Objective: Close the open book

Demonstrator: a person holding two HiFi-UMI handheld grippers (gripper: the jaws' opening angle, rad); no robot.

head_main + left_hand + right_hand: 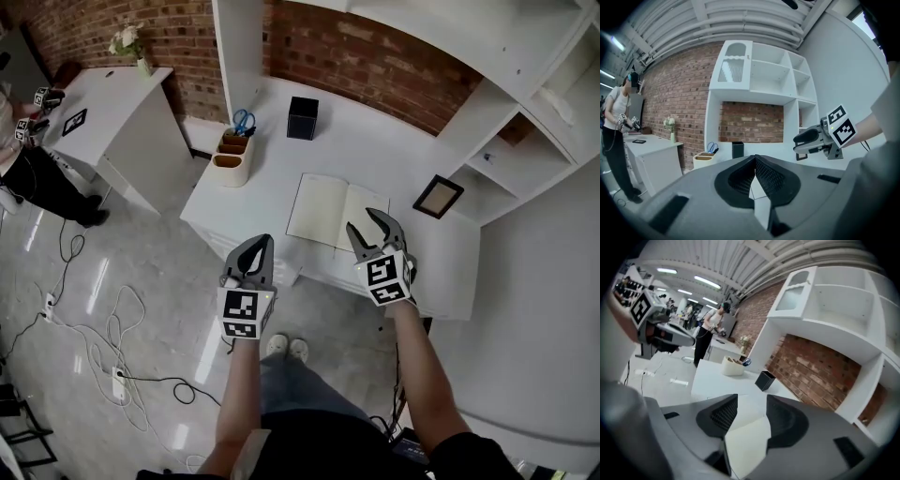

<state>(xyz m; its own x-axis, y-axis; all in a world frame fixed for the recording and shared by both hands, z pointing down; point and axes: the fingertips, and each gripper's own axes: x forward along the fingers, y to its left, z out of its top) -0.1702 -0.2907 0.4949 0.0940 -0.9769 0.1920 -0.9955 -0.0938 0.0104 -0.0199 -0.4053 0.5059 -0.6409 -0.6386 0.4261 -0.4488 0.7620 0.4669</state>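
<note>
The open book (334,212) lies flat on the white desk (375,150), cream pages up. My right gripper (372,225) is open and hovers over the near edge of the book's right page. In the right gripper view a cream page of the book (746,441) shows in the gap of the right gripper (752,404). My left gripper (263,243) is shut, holds nothing, and sits off the desk's front edge, left of the book. In the left gripper view the left gripper (754,158) has its tips touching, and the right gripper (802,141) shows to the right.
On the desk stand a pen holder with blue scissors (233,153), a black box (302,118) and a small picture frame (438,197). White shelves (525,84) rise behind and to the right. A second white table (112,117), floor cables (103,337) and a person (616,136) are at the left.
</note>
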